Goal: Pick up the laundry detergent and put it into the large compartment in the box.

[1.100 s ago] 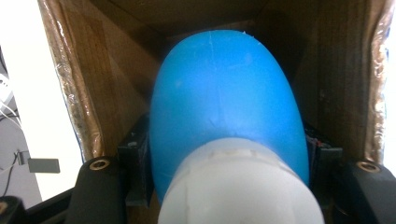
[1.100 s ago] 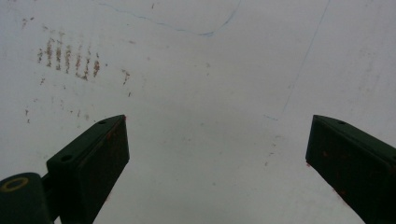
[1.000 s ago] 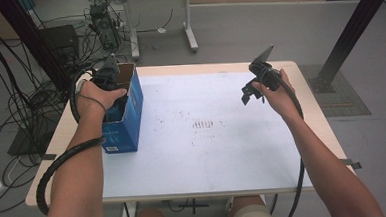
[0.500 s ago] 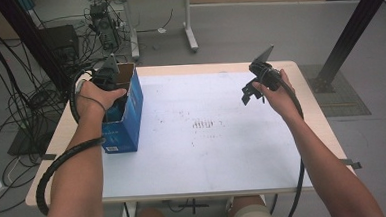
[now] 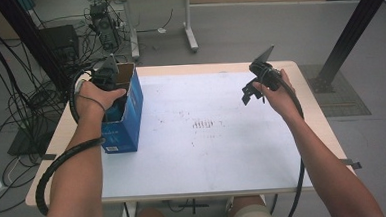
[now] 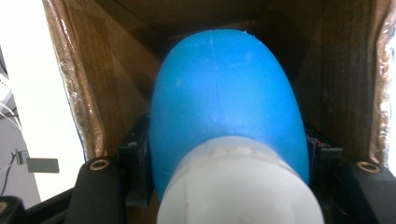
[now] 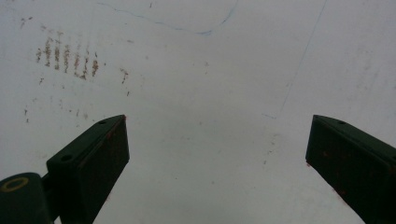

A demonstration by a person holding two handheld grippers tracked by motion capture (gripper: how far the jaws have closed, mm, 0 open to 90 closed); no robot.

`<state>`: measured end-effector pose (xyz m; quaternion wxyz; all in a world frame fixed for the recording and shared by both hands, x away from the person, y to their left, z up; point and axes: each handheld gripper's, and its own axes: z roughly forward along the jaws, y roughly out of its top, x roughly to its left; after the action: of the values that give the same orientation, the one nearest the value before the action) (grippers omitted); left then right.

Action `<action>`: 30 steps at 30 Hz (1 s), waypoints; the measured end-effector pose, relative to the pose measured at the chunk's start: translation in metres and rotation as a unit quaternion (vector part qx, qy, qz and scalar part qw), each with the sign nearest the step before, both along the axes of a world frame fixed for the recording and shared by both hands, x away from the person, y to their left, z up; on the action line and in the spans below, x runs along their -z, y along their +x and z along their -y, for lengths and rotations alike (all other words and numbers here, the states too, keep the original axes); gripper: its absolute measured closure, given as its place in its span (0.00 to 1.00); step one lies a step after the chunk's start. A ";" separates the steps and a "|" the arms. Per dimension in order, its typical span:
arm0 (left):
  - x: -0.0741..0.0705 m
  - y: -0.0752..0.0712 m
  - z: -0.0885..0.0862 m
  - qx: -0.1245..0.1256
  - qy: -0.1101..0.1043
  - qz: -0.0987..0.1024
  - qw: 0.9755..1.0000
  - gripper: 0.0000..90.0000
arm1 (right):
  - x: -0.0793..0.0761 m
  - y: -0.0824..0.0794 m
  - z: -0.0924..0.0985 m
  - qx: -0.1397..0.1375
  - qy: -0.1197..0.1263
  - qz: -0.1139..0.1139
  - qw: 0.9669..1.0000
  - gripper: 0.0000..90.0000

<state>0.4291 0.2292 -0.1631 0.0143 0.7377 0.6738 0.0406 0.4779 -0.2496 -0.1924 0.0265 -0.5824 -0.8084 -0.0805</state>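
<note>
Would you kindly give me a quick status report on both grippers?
Left hand-held gripper shut on blue bottle inside box. Right hand-held gripper open, empty. Nothing obstructing.

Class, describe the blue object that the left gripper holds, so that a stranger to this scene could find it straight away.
Start at the white table and go to the open blue cardboard box at its left edge. Inside it, the left gripper is shut on a smooth blue rounded object with a white end, set apart by its colour against the brown walls.

Stained white table [image 5: 223, 152], floor cables [image 5: 10, 108]
</note>
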 end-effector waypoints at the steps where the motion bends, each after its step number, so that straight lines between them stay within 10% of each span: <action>1: 0.000 0.000 0.000 0.000 0.000 0.000 1.000 0.40 | 0.000 0.000 0.000 0.000 0.000 0.000 1.000 0.07; 30: -0.001 0.000 -0.003 -0.004 -0.002 -0.002 1.000 0.38 | 0.000 0.000 -0.003 0.000 -0.001 0.000 1.000 0.07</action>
<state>0.4291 0.2323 -0.1625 0.0141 0.7349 0.6769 0.0377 0.4781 -0.2463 -0.1922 0.0259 -0.5823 -0.8087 -0.0793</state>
